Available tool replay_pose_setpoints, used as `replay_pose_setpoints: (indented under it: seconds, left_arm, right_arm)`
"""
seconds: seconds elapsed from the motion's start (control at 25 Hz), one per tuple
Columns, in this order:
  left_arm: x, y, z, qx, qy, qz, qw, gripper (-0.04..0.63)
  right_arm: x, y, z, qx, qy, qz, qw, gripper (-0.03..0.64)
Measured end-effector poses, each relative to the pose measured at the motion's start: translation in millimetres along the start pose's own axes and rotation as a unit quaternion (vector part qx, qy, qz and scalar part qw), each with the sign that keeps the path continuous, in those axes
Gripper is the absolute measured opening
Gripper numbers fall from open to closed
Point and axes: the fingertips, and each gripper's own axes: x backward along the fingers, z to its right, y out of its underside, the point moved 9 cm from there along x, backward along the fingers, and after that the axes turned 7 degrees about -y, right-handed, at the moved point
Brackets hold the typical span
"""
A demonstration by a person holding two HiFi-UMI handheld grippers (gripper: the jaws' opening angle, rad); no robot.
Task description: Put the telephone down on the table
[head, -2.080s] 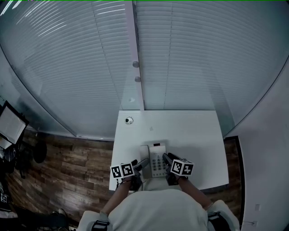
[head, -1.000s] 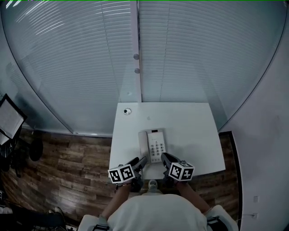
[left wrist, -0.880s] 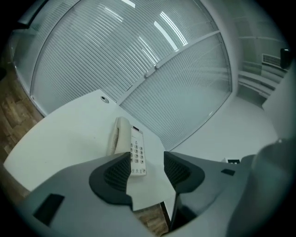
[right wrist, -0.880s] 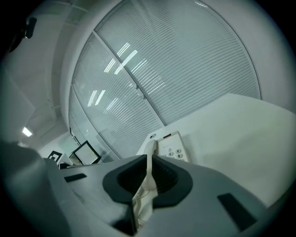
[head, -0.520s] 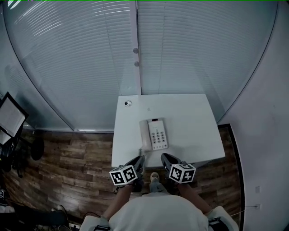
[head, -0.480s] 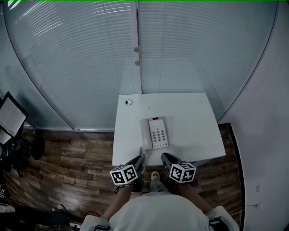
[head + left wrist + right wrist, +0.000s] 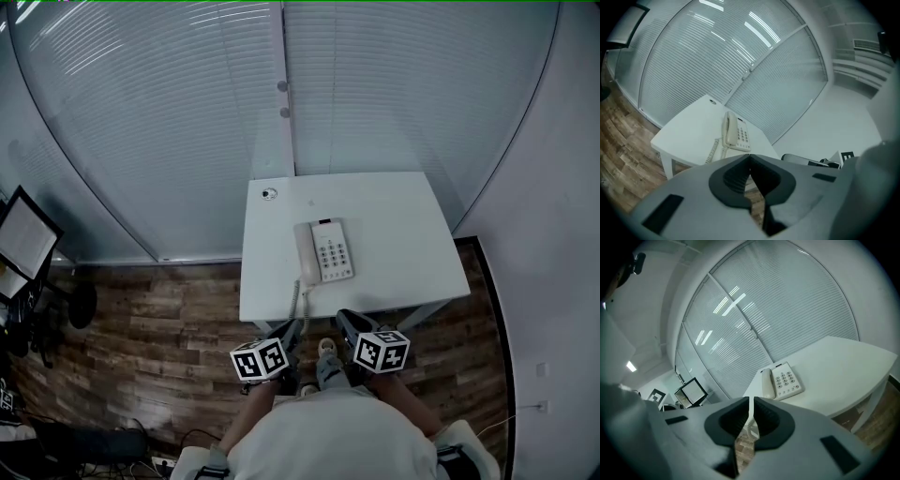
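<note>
You held the left gripper (image 7: 289, 330) and the right gripper (image 7: 345, 323) just off the near edge of the white table (image 7: 403, 234), over the wooden floor (image 7: 141, 347) and well apart from the telephone (image 7: 324, 251). In my judgement this was a stand-off posture, with the placement finished and nothing left to carry. The left jaws had just been closing and met with nothing between them. The right jaws stood together but for a hairline slit, likewise empty.

The telephone lay flat on the table, left of centre and nearer your edge, keypad (image 7: 336, 253) upward. It was pale, and its handset (image 7: 305, 255) was seated along the left side. The coiled cord (image 7: 297, 300) ran toward the near edge. It sat slightly askew to the table's sides.
</note>
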Motion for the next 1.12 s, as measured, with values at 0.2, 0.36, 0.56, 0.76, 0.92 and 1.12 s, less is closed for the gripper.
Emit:
replay_pose_setpoints:
  seconds: [0.2,0.36,0.56,0.76,0.92,1.12]
  left_arm:
    - [14.4,13.7,-4.6,-0.004,0.005,-0.013,0.9999,0.021]
    - [21.1,18.2,-7.3,-0.001,0.011,-0.016,0.9998,0.021]
    - [22.2,19.8,-10.0,0.006,0.023,-0.021,0.9995,0.021]
    - [18.0,13.8,-13.3,0.004,0.024,-0.014,0.9996,0.021]
    - [17.3,10.9,-15.9,0.014,0.026,-0.006,0.9995,0.02]
    - [18.7,10.8,-17.4,0.019,0.028,-0.008,0.9994,0.021]
  right_arm:
    - [8.1,15.0,-9.4,-0.003,0.004,0.004,1.0,0.044]
    - [11.7,21.1,-16.2,-0.004,0.0,0.006,1.0,0.044]
    - [11.6,24.0,-20.2,-0.003,0.002,0.012,1.0,0.043]
    - [11.1,21.5,-20.6,0.008,0.011,0.017,1.0,0.021]
    - [8.5,19.1,-21.3,0.012,0.007,0.015,1.0,0.02]
    - [5.0,22.6,-21.4,0.008,0.001,0.011,1.0,0.02]
